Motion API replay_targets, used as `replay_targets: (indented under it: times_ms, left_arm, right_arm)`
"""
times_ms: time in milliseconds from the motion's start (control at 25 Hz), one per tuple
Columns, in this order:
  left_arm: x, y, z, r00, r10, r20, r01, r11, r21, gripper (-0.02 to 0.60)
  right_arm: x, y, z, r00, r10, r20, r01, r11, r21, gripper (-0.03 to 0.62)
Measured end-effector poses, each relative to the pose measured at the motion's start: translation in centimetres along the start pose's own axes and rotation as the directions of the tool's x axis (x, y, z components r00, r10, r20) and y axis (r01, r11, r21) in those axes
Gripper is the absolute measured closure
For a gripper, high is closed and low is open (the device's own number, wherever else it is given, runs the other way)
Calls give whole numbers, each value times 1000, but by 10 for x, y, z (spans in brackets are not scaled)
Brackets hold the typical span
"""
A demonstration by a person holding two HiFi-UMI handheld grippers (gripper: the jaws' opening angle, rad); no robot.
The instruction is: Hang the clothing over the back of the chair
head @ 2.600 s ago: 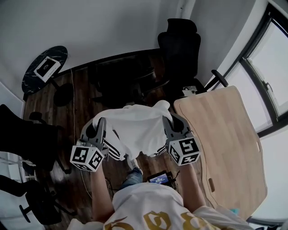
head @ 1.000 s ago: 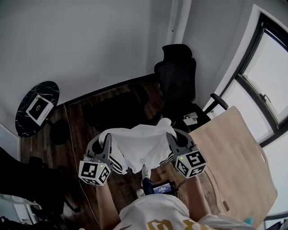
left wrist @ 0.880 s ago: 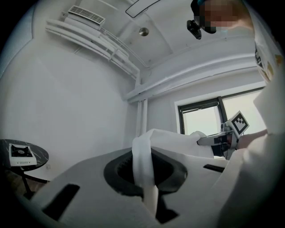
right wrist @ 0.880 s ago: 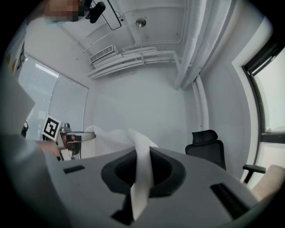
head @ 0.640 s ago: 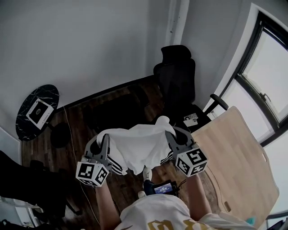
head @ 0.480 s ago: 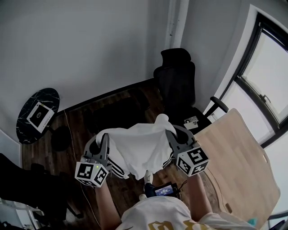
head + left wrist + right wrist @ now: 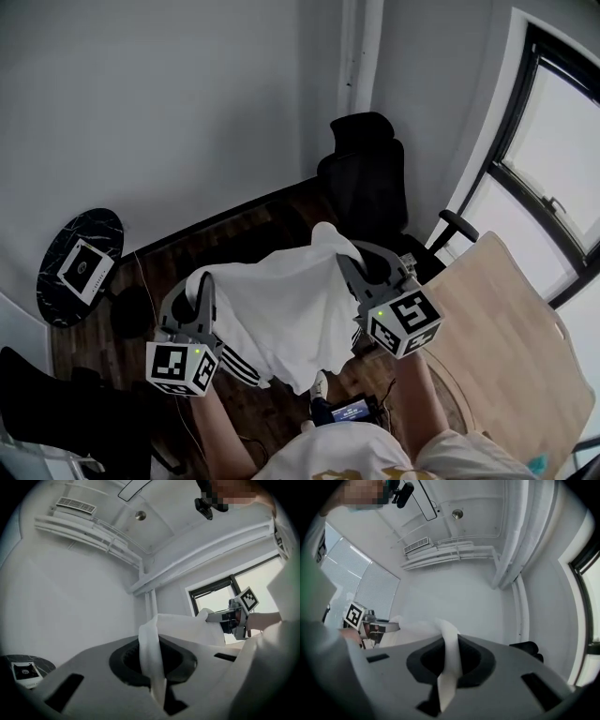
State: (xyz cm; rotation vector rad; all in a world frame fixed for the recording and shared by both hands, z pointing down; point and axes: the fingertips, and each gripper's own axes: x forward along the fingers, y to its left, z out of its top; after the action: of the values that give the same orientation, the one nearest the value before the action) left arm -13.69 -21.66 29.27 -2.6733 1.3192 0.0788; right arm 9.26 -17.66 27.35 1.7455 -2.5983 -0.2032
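A white garment (image 7: 281, 305) with black stripes along its hem hangs spread between my two grippers, in front of my chest. My left gripper (image 7: 194, 284) is shut on its left top edge; in the left gripper view a fold of the white cloth (image 7: 152, 663) stands pinched between the jaws. My right gripper (image 7: 343, 258) is shut on the right top edge, and there too a white fold (image 7: 449, 665) sits clamped. The black office chair (image 7: 366, 173) stands beyond the garment, its high back toward the wall. Its headrest (image 7: 528, 648) shows in the right gripper view.
A light wooden table (image 7: 511, 328) lies at the right, under the window (image 7: 553, 159). At the left stands a round dark side table (image 7: 66, 281) bearing a white box (image 7: 81, 266). A dark chair base (image 7: 42, 403) is at the lower left. A small lit screen (image 7: 348, 410) is by my feet.
Both grippers have risen with the garment, which now hangs higher and more spread out. The chair's back sits closer behind the cloth's top edge.
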Motion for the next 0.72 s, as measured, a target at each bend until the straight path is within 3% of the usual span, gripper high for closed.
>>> replay_targets:
  times_ms: [360,480,720]
  left_arm:
    - [32,26,11,1000,24,6,-24,999,27,549]
    - [43,42,-3,999,42,-17,-42,999,18,549]
    - [64,61,-35,995,59,-86,-58,998,10,549]
  right_arm:
    - [42,-22,25,999,16,34,-13,996,-83,563]
    - [63,-25,17,999,24,24,-21,992,-128,563]
    - [98,-34,-8,998,63,-28,-66,991,-112,563]
